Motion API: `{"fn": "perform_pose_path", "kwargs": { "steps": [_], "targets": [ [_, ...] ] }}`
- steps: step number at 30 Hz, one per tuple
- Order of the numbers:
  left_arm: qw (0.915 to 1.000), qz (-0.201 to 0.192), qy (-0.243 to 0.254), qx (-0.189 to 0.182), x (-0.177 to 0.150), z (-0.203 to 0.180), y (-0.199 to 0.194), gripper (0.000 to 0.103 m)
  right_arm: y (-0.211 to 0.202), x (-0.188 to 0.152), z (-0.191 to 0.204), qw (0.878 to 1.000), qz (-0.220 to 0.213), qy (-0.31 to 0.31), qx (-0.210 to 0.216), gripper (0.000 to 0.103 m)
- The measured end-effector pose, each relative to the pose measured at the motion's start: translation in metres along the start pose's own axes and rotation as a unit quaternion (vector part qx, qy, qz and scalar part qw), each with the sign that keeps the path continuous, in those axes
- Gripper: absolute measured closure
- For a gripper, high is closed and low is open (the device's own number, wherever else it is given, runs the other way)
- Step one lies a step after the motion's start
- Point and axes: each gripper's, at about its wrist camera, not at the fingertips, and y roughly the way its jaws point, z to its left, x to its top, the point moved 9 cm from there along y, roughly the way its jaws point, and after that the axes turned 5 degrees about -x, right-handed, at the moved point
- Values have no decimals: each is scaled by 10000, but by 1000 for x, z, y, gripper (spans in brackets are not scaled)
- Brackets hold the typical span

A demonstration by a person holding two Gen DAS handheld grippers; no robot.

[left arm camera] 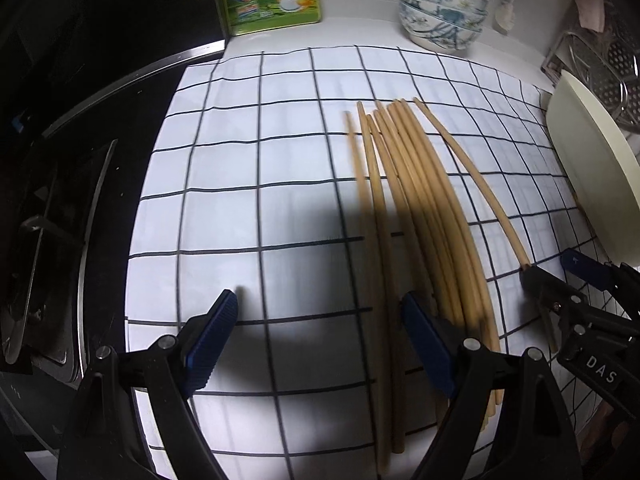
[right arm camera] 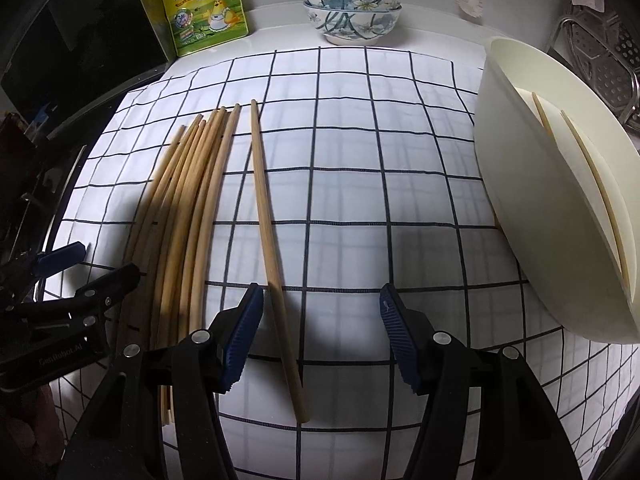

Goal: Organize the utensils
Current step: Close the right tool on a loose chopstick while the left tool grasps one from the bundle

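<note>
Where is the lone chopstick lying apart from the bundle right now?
In the right wrist view, the single chopstick lies on the checked cloth, just right of the chopstick bundle, its near end between the open right gripper fingers.

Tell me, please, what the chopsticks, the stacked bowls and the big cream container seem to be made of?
Chopsticks: probably bamboo or wood, matte; pale tan and uncoated in look.
Stacked bowls: likely glazed ceramic; glossy white with painted blue flowers.
Cream container: probably plastic, smooth and slightly satin, with a thin even wall; it could also be melamine.
</note>
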Motion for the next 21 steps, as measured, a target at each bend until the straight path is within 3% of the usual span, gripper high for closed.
{"fn": "perform_pose_path", "kwargs": {
  "steps": [21],
  "targets": [
    [9995,-146,-264,46,3,19,-6,21,2,9,1,10000,-61,-67,36,45]
  ]
}}
